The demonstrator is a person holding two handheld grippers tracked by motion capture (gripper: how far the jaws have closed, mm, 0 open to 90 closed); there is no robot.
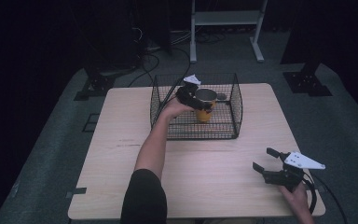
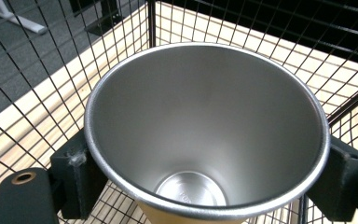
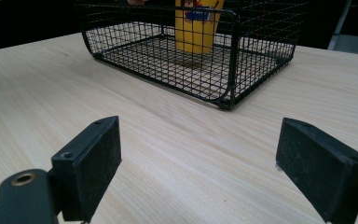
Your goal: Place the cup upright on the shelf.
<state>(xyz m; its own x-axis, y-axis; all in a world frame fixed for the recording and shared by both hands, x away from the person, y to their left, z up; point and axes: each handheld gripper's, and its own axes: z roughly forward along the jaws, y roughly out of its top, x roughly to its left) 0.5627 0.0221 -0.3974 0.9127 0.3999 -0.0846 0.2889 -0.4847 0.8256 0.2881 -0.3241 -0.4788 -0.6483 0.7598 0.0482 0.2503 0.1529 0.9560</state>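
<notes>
A yellow cup (image 1: 204,108) with a steel inside (image 2: 205,116) stands upright within the black wire basket (image 1: 235,100) at the back middle of the table. My left gripper (image 1: 196,100) reaches in over the basket's left wall and is shut on the cup, one pad (image 2: 77,175) pressed on each side just under the rim. Whether the cup rests on the basket floor I cannot tell. In the right gripper view the cup (image 3: 198,28) shows through the basket's mesh (image 3: 233,56). My right gripper (image 1: 266,159) hovers open near the table's front right corner, jaws wide apart over bare wood (image 3: 205,163).
The light wooden table (image 1: 121,140) has bare room left of and in front of the basket. Behind the table stand a white metal frame (image 1: 226,18), floor cables (image 1: 151,58) and black stand bases (image 1: 307,81). The surroundings are dark.
</notes>
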